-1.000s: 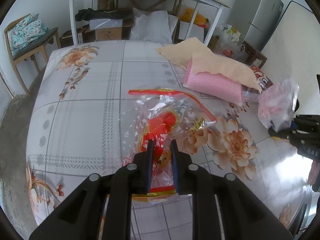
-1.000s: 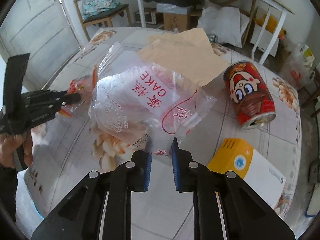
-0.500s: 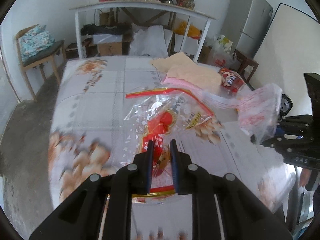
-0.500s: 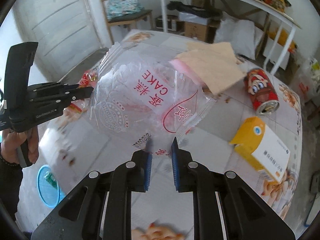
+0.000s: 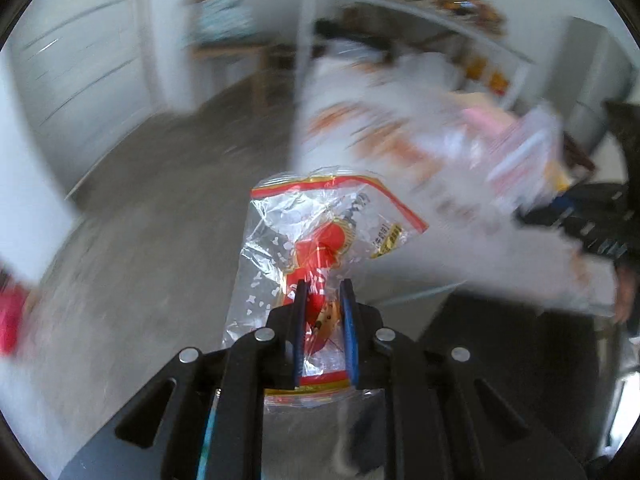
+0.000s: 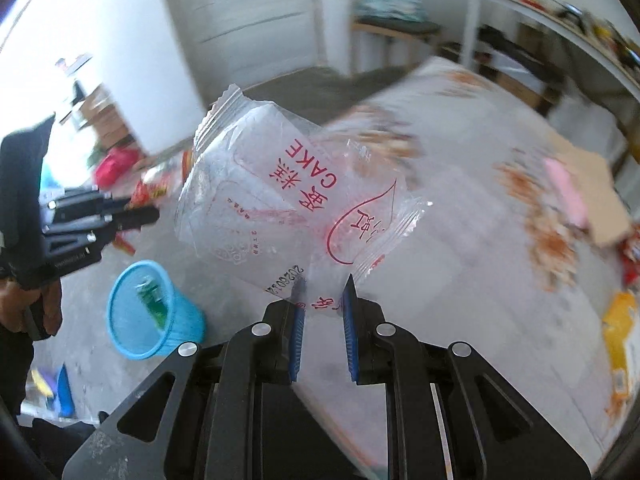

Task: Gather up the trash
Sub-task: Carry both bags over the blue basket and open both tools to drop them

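My left gripper [image 5: 323, 292] is shut on a clear snack bag [image 5: 320, 232] with red print and a red-yellow edge, hanging over the grey floor beside the table. In the right wrist view my right gripper [image 6: 323, 286] is shut on the lower edge of a clear cake wrapper [image 6: 288, 184] with red lettering. A blue bin [image 6: 152, 312] stands on the floor below and to the left, with a green wrapper inside. The left gripper [image 6: 154, 213] shows at the left edge with the snack bag [image 6: 154, 188] in it. The right gripper [image 5: 580, 216] and the wrapper [image 5: 524, 164] are blurred.
The table with the floral cloth [image 6: 460, 240] fills the right side, bearing cardboard [image 6: 600, 184], pink foam [image 6: 566, 188], a yellow box [image 6: 622, 320] and a red can [image 6: 632, 256]. A red object [image 6: 114, 164] lies on the floor. A chair [image 6: 392, 20] stands by the wall.
Both grippers have swung left off the table and out over the floor, each still holding its bag. The blue bin has come into the right wrist view.
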`<state>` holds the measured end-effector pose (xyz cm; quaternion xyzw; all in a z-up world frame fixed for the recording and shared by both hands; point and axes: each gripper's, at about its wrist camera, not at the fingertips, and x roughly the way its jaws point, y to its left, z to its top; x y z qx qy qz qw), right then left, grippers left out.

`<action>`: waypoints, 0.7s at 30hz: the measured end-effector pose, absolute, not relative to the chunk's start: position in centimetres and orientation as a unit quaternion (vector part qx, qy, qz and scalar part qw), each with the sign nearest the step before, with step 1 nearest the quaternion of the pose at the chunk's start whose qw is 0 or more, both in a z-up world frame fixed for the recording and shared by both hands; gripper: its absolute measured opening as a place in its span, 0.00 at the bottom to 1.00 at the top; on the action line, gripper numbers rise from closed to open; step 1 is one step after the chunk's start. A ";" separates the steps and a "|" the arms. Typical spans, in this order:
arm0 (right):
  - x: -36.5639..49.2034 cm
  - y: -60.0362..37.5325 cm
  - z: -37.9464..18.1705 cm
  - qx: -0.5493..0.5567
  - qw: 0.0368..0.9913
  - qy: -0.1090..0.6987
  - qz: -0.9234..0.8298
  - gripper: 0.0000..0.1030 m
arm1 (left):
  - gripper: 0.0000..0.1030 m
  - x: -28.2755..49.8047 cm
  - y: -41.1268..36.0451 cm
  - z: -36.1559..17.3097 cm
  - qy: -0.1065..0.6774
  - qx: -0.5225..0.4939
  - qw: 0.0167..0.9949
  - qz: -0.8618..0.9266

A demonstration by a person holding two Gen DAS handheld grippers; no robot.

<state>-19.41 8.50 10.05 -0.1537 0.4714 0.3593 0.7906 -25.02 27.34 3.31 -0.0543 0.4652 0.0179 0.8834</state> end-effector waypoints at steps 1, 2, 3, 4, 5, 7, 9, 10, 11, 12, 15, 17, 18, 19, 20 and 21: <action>-20.0 9.6 9.8 -0.159 0.785 0.472 0.369 0.15 | 0.14 -26.2 28.5 2.4 0.474 -0.062 0.878 0.034; -20.8 11.2 9.3 -0.167 0.776 0.472 0.383 0.15 | 0.14 -28.2 30.4 0.8 0.489 -0.080 0.866 0.058; -21.6 12.5 8.8 -0.174 0.768 0.473 0.395 0.15 | 0.14 -29.9 31.8 -0.6 0.501 -0.086 0.857 0.081; -22.5 13.8 8.3 -0.181 0.759 0.475 0.407 0.15 | 0.14 -31.3 33.2 -2.0 0.513 -0.088 0.848 0.100; -23.5 15.2 7.7 -0.190 0.749 0.477 0.419 0.15 | 0.14 -33.0 34.7 -3.9 0.528 -0.104 0.835 0.117; -25.3 18.0 6.1 -0.204 0.728 0.483 0.441 0.15 | 0.14 -35.3 36.7 -7.2 0.552 -0.125 0.812 0.141; -26.9 20.2 4.7 -0.217 0.711 0.488 0.457 0.15 | 0.14 -37.6 38.6 -11.5 0.583 -0.143 0.783 0.164; -27.4 20.9 4.4 -0.221 0.705 0.490 0.462 0.15 | 0.14 -38.4 39.1 -13.0 0.592 -0.154 0.773 0.168; -28.2 22.0 3.7 -0.228 0.695 0.494 0.470 0.15 | 0.14 -39.0 39.5 -14.4 0.600 -0.161 0.764 0.172; -29.0 23.1 3.1 -0.235 0.686 0.496 0.477 0.15 | 0.15 -39.8 39.9 -16.1 0.612 -0.168 0.752 0.177; -30.9 25.5 1.9 -0.252 0.664 0.501 0.494 0.15 | 0.36 -41.4 41.0 -19.3 0.630 -0.180 0.728 0.203; -32.0 26.9 1.3 -0.264 0.651 0.503 0.503 0.15 | 0.51 -42.2 41.8 -20.8 0.640 -0.200 0.709 0.219; -32.4 27.5 0.9 -0.269 0.646 0.505 0.506 0.15 | 0.54 -43.0 42.5 -21.3 0.641 -0.221 0.698 0.230; -32.8 28.2 0.4 -0.275 0.639 0.506 0.510 0.15 | 0.55 -43.7 43.1 -21.8 0.643 -0.238 0.689 0.233; -33.2 29.0 0.2 -0.280 0.635 0.508 0.511 0.15 | 0.57 -44.4 43.5 -21.8 0.642 -0.256 0.683 0.236; -33.6 29.5 0.0 -0.284 0.630 0.509 0.513 0.15 | 0.57 -45.0 43.6 -21.7 0.637 -0.265 0.684 0.237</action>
